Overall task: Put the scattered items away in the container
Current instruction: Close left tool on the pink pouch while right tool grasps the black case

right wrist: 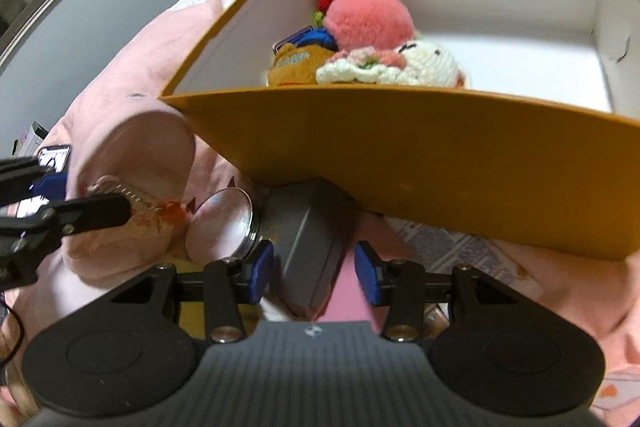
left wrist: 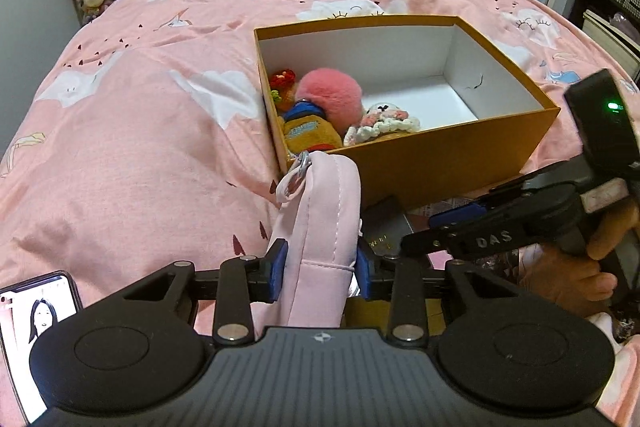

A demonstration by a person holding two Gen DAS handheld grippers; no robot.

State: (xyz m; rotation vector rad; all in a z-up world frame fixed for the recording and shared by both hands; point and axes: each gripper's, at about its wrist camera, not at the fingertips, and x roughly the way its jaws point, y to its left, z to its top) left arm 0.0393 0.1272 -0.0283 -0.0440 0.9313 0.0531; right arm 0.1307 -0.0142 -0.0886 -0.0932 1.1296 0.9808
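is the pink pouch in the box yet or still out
Out. The pink pouch is clamped in the left gripper in front of the orange box, outside its near wall.

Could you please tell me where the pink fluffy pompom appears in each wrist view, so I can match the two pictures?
Left wrist view: pink fluffy pompom sits centre frame, in the near-left part of the box.
Right wrist view: the pompom is upper centre, behind the near wall.
Shared landmark: the orange box with its white interior.

Both claw cameras face the box [left wrist: 420, 155] closely.
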